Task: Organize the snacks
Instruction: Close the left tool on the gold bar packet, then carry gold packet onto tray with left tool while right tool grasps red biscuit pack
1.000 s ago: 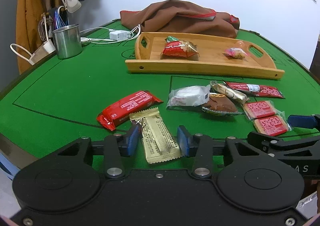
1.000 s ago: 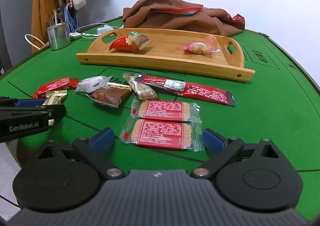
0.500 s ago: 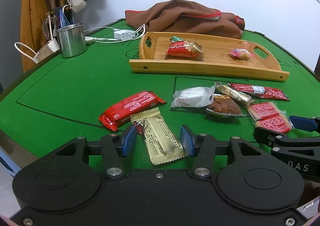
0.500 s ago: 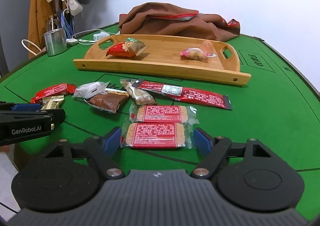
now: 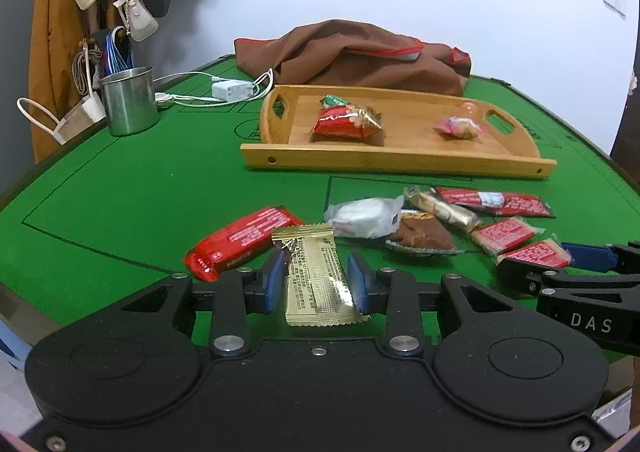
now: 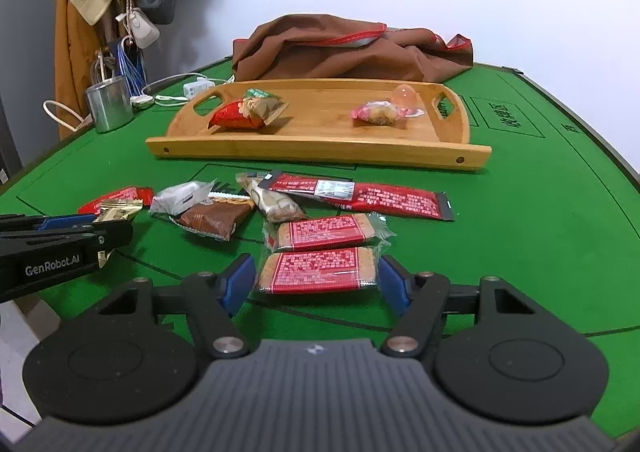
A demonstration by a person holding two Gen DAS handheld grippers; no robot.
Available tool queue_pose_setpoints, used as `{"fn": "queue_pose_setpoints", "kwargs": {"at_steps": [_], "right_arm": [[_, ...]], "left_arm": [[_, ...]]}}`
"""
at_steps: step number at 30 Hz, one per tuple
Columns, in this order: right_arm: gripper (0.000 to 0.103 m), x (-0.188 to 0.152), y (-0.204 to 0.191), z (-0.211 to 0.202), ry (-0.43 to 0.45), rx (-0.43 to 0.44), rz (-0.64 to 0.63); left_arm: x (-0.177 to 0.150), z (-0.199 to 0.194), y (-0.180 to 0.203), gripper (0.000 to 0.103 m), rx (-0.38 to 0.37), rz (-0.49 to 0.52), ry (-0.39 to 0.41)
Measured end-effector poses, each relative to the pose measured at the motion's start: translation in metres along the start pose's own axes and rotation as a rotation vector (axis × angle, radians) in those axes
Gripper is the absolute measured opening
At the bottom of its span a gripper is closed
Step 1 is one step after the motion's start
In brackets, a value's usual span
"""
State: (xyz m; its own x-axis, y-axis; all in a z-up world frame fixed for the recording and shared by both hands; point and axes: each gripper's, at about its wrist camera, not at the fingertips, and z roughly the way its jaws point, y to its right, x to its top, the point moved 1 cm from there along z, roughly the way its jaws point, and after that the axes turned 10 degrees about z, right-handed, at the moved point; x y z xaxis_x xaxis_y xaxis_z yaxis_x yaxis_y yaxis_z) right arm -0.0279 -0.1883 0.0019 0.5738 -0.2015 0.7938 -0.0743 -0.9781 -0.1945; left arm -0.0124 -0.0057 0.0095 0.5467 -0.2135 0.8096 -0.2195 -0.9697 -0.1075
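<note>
My left gripper [image 5: 316,282] is shut on a gold wrapped bar [image 5: 316,272] and holds it a little above the green table, beside a red bar [image 5: 240,240]. My right gripper [image 6: 318,278] is shut on a red cracker pack [image 6: 320,270]; a second cracker pack [image 6: 326,232] lies just beyond it. A wooden tray [image 6: 316,148] stands farther back, holding a red snack bag [image 6: 244,114] and a pink candy [image 6: 378,114]. A white pack [image 5: 362,214], a brown cake [image 5: 424,236] and a long red bar [image 6: 360,198] lie between.
A steel cup [image 5: 128,100] stands at the far left with a white charger and cables [image 5: 232,90] next to it. A brown cloth bag [image 5: 352,56] lies behind the tray. Bags and a hat hang at the left wall.
Both grippers have closed onto their snacks. The left has lifted the gold bar slightly off the table; the right jaws have narrowed onto the near cracker pack.
</note>
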Motion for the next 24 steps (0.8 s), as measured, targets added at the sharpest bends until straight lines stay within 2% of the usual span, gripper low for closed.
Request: {"fn": "queue_pose_setpoints", "kwargs": {"at_steps": [11, 18, 24], "right_arm": [[0.068, 0.020, 0.017, -0.008, 0.053, -0.016, 0.037], [0.068, 0.050, 0.034, -0.005, 0.081, -0.010, 0.062], [0.068, 0.078, 0.041, 0.001, 0.097, 0.012, 0.068]], "left_arm": [[0.025, 0.000, -0.011, 0.032, -0.034, -0.006, 0.052], [0.050, 0.012, -0.026, 0.032, -0.135, -0.029, 0.048], [0.078, 0.030, -0.034, 0.033, -0.174, -0.014, 0.031]]}}
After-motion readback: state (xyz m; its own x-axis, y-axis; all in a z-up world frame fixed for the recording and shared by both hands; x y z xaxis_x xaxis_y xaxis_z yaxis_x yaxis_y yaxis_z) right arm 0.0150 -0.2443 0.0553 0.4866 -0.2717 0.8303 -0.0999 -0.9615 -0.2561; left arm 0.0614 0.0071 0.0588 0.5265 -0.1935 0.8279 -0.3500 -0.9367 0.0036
